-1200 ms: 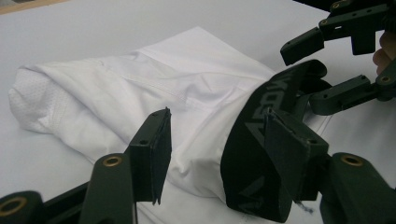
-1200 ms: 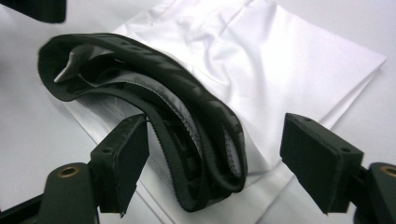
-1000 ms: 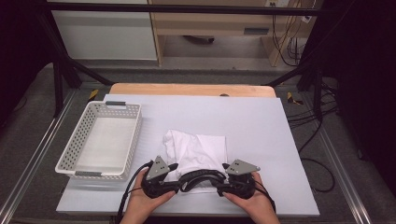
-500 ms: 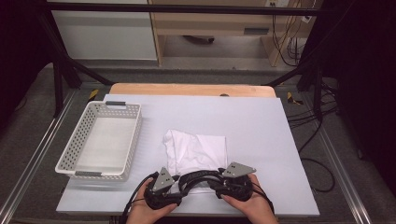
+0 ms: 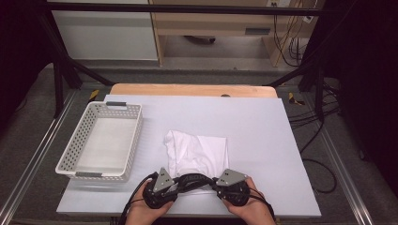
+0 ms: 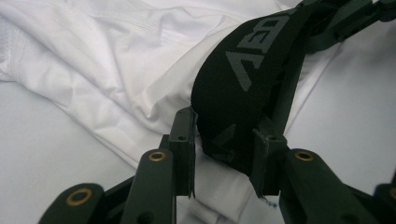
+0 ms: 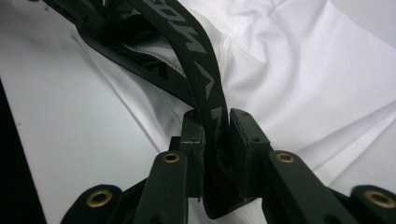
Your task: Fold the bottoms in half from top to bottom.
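Observation:
A white garment [image 5: 197,149] lies crumpled on the white table [image 5: 263,126], with its black printed waistband [image 5: 195,178] at the near edge. My left gripper [image 5: 177,184] has just been closing and is clamped on the band's left end; the wide black band [image 6: 243,79] bulges between its pads [image 6: 183,135]. My right gripper [image 5: 215,182] has also just been closing and pinches the band [image 7: 201,70] at its right end, folded thin between its pads [image 7: 243,130]. The band arches between the two grippers, slightly off the cloth.
A white perforated basket [image 5: 134,136] stands at the left of the table, with nothing in it. A wooden board [image 5: 187,90] runs along the table's far edge. Cables [image 5: 309,122] hang off the right side. Both hands are at the near table edge.
Both grippers' jaws have narrowed onto the black waistband. The hands have stayed near the front edge, shifting only slightly, and the band now arches between them.

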A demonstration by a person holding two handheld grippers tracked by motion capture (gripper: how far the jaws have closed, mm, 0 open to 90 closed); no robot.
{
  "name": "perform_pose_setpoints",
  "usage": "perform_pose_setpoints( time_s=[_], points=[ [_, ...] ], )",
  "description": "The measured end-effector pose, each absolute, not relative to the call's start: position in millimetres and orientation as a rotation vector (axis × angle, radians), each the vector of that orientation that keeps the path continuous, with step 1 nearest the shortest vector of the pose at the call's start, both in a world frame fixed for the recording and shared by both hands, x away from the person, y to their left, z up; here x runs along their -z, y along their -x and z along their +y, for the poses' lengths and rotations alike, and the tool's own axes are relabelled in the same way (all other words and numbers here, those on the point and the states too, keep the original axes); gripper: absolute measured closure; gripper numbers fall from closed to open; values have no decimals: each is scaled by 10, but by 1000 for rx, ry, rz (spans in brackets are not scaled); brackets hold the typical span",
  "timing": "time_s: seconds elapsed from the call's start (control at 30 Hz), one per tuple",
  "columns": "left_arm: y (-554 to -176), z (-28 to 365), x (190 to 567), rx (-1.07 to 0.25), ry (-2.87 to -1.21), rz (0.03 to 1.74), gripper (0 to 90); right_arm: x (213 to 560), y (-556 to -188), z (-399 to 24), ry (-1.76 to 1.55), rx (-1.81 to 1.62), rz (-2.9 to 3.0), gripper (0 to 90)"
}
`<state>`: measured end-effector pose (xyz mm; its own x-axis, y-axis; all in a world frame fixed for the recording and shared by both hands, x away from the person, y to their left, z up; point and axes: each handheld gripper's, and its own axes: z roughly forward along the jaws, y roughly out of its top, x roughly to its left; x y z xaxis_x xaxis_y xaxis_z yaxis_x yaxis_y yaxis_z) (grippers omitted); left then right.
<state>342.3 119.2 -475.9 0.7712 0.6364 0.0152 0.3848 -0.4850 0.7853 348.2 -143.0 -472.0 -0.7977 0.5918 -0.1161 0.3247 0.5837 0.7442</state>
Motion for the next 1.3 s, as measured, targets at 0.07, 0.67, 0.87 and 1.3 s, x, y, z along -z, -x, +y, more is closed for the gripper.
perform_pose_setpoints(
  time_s=[0.07, 0.67, 0.87, 1.3],
  points=[
    [-3401, 1183, 4746, -407, -2152, 736, 667, 4707, -3450, -1436, -723, -1034, 2469, 766],
    [-3449, 1167, 4610, -398, -1984, 693, 536, 4573, -3454, -1467, -807, -1284, 2403, 483],
    [-3469, 1055, 4745, -341, -2109, 678, 667, 4643, -3506, -1435, -817, -1188, 2424, 646],
    [-3397, 1114, 4708, -308, -2135, 653, 733, 4718, -3436, -1456, -759, -1123, 2513, 736]
  ],
)
